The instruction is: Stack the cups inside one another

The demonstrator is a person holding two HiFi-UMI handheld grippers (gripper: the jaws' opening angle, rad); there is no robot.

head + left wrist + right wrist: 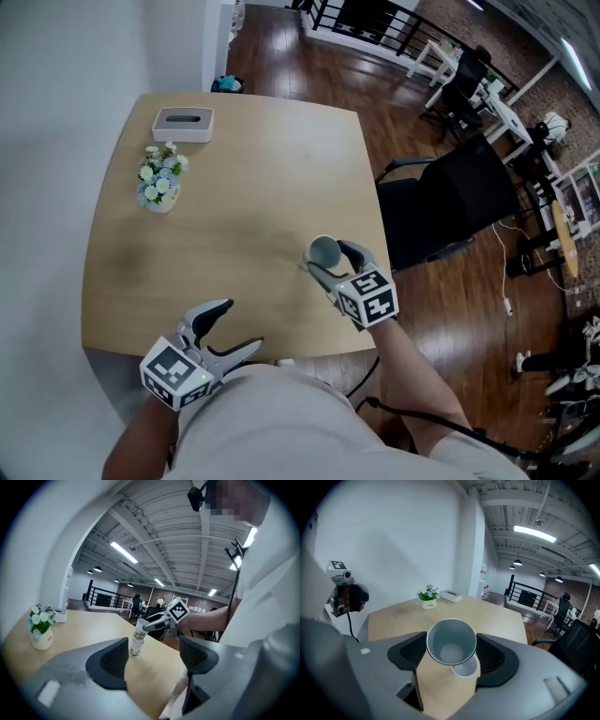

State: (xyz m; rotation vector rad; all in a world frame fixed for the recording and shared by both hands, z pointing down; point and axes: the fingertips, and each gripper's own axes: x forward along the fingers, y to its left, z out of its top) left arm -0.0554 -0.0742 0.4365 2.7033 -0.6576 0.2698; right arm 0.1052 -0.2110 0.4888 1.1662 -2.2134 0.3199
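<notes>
My right gripper (328, 259) is shut on a white paper cup (323, 251), held by its sides above the table's near right part. In the left gripper view this held cup (139, 631) tilts just above a second patterned cup (136, 648) that stands upright on the table; whether they touch I cannot tell. Seen from the right gripper view, the held cup (451, 642) opens towards the camera and the lower cup (466, 669) peeks out beneath it. Near the table's front edge my left gripper (240, 326) is open with nothing between its fingers.
A small vase of flowers (159, 184) and a white box (184, 123) stand at the far left of the wooden table (244, 169). A black office chair (450, 202) sits off the right edge. The white wall runs along the left side.
</notes>
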